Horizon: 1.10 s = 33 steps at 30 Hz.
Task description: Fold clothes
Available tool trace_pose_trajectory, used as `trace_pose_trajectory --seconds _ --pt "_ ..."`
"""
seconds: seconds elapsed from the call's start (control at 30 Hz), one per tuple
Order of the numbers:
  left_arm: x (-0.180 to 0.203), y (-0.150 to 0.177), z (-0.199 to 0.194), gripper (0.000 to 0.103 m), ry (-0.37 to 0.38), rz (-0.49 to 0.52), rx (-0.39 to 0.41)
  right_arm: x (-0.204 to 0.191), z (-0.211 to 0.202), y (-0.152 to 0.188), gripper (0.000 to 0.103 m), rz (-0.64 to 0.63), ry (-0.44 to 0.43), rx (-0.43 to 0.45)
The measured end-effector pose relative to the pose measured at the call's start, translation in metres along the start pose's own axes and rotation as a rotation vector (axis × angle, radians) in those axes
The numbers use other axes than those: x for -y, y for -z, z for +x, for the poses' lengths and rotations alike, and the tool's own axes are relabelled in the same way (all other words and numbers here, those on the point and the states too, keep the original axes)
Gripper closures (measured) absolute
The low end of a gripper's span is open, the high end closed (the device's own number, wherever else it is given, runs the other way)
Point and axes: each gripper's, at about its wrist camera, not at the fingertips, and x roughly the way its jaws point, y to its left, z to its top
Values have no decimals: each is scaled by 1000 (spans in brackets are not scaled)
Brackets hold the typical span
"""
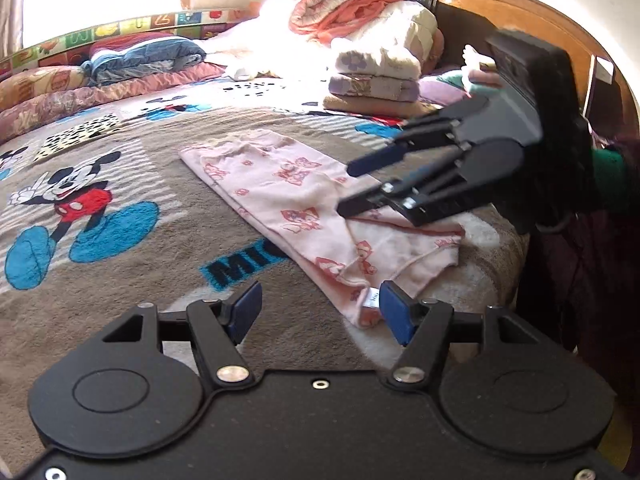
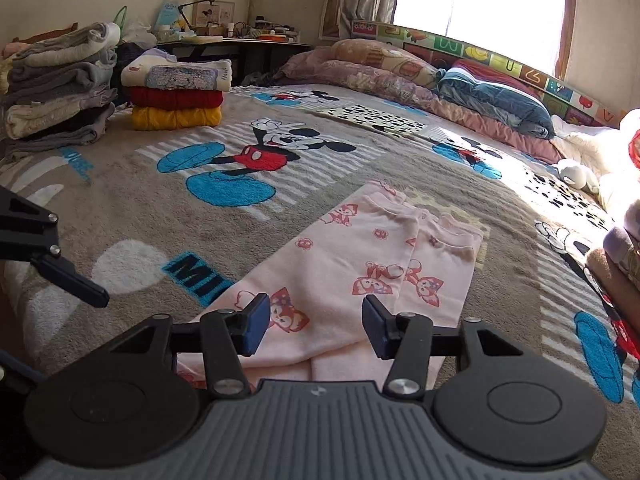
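Pink printed trousers (image 1: 296, 200) lie flat on the Mickey Mouse blanket (image 1: 120, 152), legs folded one over the other, waist towards the bed's near edge. In the right wrist view the trousers (image 2: 360, 264) stretch away, cuffs at the far end. My left gripper (image 1: 320, 312) is open and empty, just short of the waistband corner. My right gripper (image 2: 314, 326) is open and empty, low over the trousers' upper part; it also shows in the left wrist view (image 1: 352, 188), hovering over the cloth. One left finger (image 2: 72, 280) shows at the left edge.
Stacks of folded clothes stand at the bed's corners (image 2: 176, 96) (image 2: 56, 92) (image 1: 376, 80). Pillows and rolled bedding (image 2: 460, 92) line the window side. A wooden headboard (image 1: 520, 12) is at the right. A cluttered desk (image 2: 232, 36) stands beyond the bed.
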Motion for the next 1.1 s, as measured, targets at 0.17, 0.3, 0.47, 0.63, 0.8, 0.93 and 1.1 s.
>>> trace_pose_trajectory --seconds 0.17,0.3,0.47,0.63,0.8,0.93,1.1 --pt "-33 -14 12 47 -64 -224 84 -35 -12 19 57 -107 -66 -11" --pt "-40 -25 34 49 -91 -289 74 -55 -12 22 57 -102 -67 -1" --pt "-35 -34 56 49 -79 -293 50 -67 11 25 55 -106 -44 -80" --pt "-26 -39 66 49 -42 -255 37 -64 -5 27 55 -86 -52 -53" --pt "-10 -38 71 49 -38 -146 26 -49 -51 30 55 -35 -37 17" --pt "2 -29 68 49 -64 -56 13 -32 -77 47 55 -91 78 41" --pt "14 -17 50 49 -126 38 25 -22 -87 83 54 -141 183 11"
